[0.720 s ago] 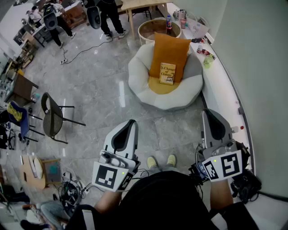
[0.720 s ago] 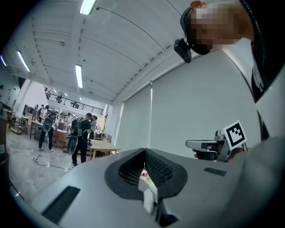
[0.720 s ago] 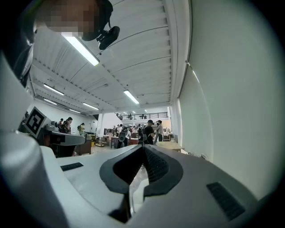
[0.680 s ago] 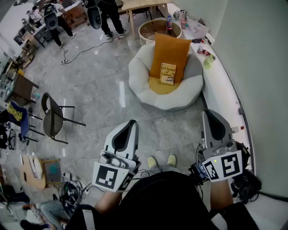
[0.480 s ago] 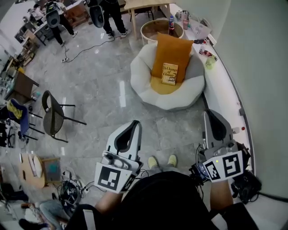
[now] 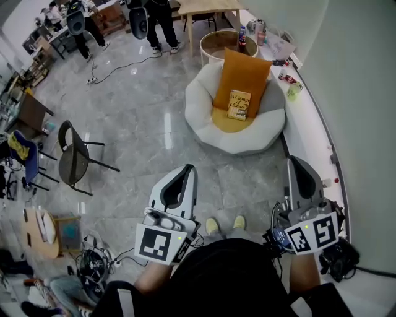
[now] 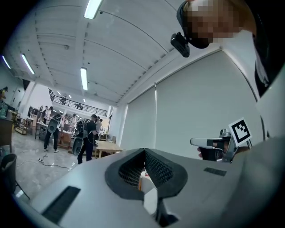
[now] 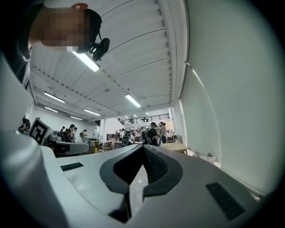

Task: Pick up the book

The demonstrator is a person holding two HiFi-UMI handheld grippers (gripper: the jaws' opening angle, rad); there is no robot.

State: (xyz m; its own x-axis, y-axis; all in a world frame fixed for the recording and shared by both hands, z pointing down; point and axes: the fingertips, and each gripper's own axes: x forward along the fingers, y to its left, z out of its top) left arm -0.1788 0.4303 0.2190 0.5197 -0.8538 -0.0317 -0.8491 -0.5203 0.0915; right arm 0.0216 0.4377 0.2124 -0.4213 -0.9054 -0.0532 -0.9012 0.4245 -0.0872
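Left tool (image 7: 144,151) first: its two jaws meet at the tip, pads together, with nothing clamped between them. Right tool (image 8: 143,148) looks just the same, jaws closed tight on each other and empty. Both point level, out over the grey marble floor (image 6: 136,124), side by side and well apart. Each carries its marker cube at the back, the left cube (image 6: 154,243) and the right cube (image 6: 312,234), close to the person's dark torso. Between the two tools, down on the floor, a pair of yellow-green shoes (image 6: 226,224) peeks out.

Now outward. Ahead sits the white beanbag seat (image 6: 201,108), and that is the one holding the goods. A yellow pad (image 6: 226,122) lies in its hollow, and an orange cushion (image 6: 244,71) stands upright against its back. The book (image 6: 239,104) stands on the pad and leans on the cushion, cover facing out. It is well away from both tools and neither touches it.

Just behind the beanbag seat there is a round wooden tub (image 6: 216,44), and what is inside it cannot be made out. A couple of bottles (image 6: 242,37) stand beside it. To the right a white ledge (image 6: 303,133) runs along the wall with small items on it, a green one (image 6: 294,90) among them. Off to the left a black chair (image 6: 74,158) stands alone, and people (image 6: 158,18) stand at the far end of the room.
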